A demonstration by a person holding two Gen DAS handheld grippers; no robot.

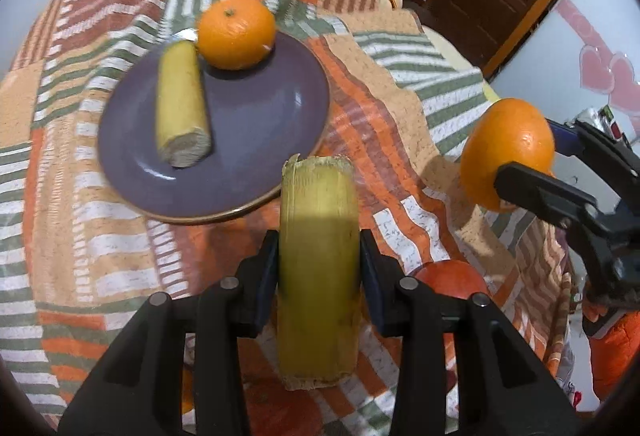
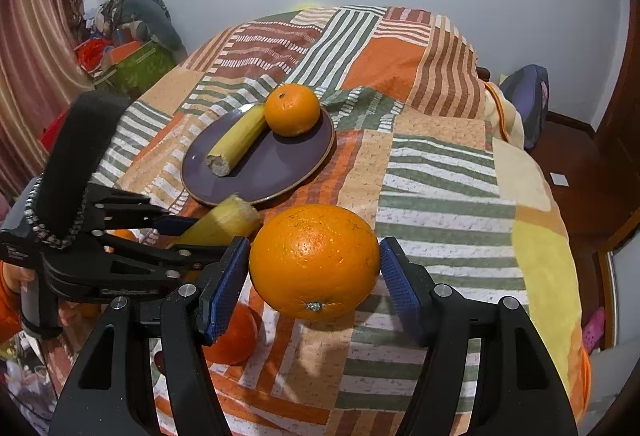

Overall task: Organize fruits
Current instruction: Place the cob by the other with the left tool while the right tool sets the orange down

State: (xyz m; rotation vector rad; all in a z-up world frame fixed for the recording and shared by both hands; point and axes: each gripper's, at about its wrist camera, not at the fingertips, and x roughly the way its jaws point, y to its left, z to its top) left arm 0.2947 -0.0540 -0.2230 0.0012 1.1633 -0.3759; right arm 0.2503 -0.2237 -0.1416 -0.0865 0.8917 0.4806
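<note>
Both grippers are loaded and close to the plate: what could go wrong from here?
The banana piece in the left gripper and the large orange in the right gripper hang close together and may collide. The purple plate already holds a banana piece and a mandarin; a nudge might roll the mandarin off.

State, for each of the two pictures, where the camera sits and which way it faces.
Left wrist: on the left gripper, facing down along its fingers, which clamp a banana piece, toward the purple plate.
Right wrist: on the right gripper, which holds an orange.
Shared: plate, both held fruits, and each view shows the other gripper.
</note>
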